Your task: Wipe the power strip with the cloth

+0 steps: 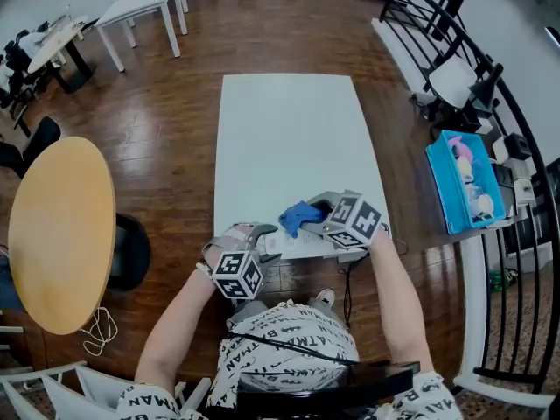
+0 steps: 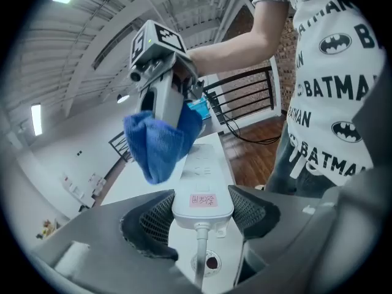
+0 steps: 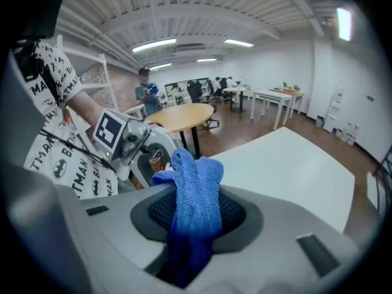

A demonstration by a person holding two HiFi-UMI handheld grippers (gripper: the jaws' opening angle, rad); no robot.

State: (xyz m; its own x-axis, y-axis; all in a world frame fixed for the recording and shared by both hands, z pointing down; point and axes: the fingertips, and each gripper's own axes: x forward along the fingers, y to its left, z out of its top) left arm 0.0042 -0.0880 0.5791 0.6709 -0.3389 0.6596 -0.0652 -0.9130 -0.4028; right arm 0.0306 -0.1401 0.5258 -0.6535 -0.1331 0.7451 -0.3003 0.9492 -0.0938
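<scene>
A white power strip (image 1: pixel 306 245) lies along the near edge of the white table (image 1: pixel 289 138). My left gripper (image 1: pixel 262 239) is shut on its cable end. In the left gripper view the strip (image 2: pixel 205 170) runs away from me, and the left gripper (image 2: pixel 202 216) has both dark pads against its sides. My right gripper (image 1: pixel 317 213) is shut on a bunched blue cloth (image 1: pixel 297 217). The cloth (image 2: pixel 159 146) hangs just over the strip's left side, partway along it. In the right gripper view the cloth (image 3: pixel 195 188) fills the gap of the right gripper (image 3: pixel 196 216).
The strip's black cable (image 1: pixel 347 287) drops off the table's front edge. A round wooden table (image 1: pixel 61 230) stands to the left. A blue tray (image 1: pixel 464 182) and a black railing (image 1: pixel 455 51) are on the right. White desks (image 1: pixel 140 7) stand at the back.
</scene>
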